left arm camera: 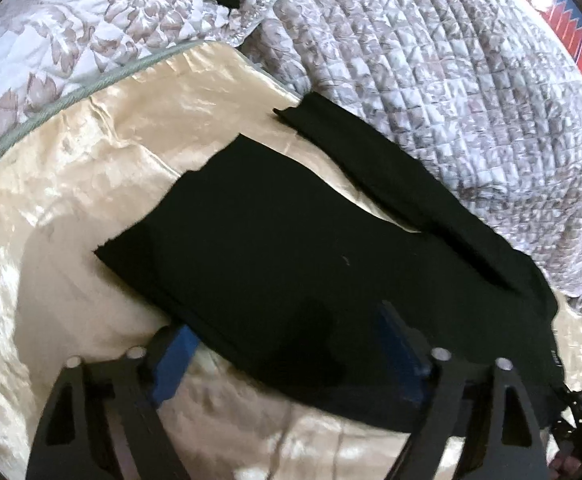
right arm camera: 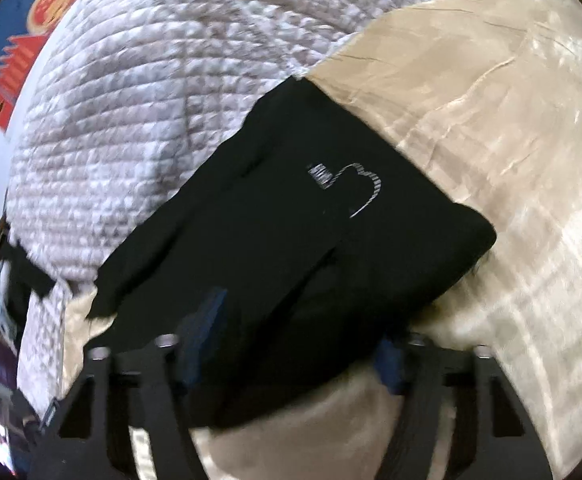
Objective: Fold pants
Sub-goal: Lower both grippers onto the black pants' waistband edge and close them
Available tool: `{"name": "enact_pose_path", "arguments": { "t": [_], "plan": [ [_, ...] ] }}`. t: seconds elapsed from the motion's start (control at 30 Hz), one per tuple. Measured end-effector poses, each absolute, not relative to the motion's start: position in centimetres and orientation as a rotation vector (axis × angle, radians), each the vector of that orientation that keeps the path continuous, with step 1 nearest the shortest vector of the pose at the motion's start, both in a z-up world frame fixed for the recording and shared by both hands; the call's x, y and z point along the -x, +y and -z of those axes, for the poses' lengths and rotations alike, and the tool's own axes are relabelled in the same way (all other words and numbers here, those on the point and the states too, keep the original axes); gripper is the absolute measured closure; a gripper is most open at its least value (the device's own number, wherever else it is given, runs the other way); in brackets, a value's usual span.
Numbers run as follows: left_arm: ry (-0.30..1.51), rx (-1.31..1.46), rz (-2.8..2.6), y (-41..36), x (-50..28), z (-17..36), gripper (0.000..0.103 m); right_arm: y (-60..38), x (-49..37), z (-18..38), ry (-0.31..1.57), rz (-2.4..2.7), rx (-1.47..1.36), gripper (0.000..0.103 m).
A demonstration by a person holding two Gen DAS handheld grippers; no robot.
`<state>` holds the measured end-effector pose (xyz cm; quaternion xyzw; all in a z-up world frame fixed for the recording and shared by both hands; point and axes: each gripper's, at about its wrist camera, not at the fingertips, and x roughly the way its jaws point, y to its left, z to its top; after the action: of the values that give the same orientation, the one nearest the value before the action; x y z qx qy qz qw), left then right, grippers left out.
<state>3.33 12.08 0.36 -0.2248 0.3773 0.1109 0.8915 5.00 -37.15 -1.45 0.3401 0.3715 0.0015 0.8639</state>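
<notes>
pants (left arm camera: 275,240) black, spread on cream sheet (left arm camera: 91,168) beside quilt (left arm camera: 431,60) | left gripper (left arm camera: 287,344) wide, fabric between fingers | right gripper (right arm camera: 291,344) wide, likewise | step: likely mid-fold | next: pinch edge, carry across

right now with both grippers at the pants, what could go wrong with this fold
The black pants lie on a slick, shiny cream satin sheet, so a pull may slide the whole garment instead of folding it. One leg rests partly on the quilted bedspread, apart from the other, so the legs may end up misaligned. Both the left gripper and right gripper look open around the fabric, so it could slip out.
</notes>
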Motion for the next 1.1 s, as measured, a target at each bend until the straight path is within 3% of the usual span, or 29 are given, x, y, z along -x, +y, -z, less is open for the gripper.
{"name": "enact_pose_path", "arguments": {
  "t": [0.03,0.13,0.2,0.27,0.4,0.73,0.97,1.1],
  "plan": [
    [0.780,0.465,-0.236,12.3,-3.3,-0.4,0.028,-37.4,-5.2,1.6,0.777,0.004,-0.714,0.062],
    [0.782,0.471,-0.272,12.9,-3.5,-0.4,0.051,-38.1,-5.4,1.9,0.775,0.022,-0.742,0.074],
    [0.785,0.478,-0.308,13.5,-3.6,-0.3,0.081,-38.2,-5.4,2.0,0.771,0.028,-0.744,0.080],
    [0.792,0.500,-0.327,14.2,-3.6,-0.2,0.097,-38.2,-5.5,2.0,0.768,0.026,-0.751,0.088],
    [0.781,0.497,-0.310,14.1,-3.2,-1.0,0.099,-38.2,-5.4,1.6,0.759,0.004,-0.752,0.097],
    [0.713,0.467,-0.251,13.9,2.7,-5.7,0.099,-38.9,-1.7,-2.2,0.736,-0.071,-0.775,0.098],
    [0.749,0.457,-0.249,13.5,7.5,-4.5,0.099,-39.9,3.2,-0.6,0.814,-0.055,-0.806,0.098],
    [0.860,0.415,-0.284,13.1,7.0,-2.3,0.099,-40.3,3.3,1.2,0.880,-0.034,-0.779,0.098]
  ]
}}
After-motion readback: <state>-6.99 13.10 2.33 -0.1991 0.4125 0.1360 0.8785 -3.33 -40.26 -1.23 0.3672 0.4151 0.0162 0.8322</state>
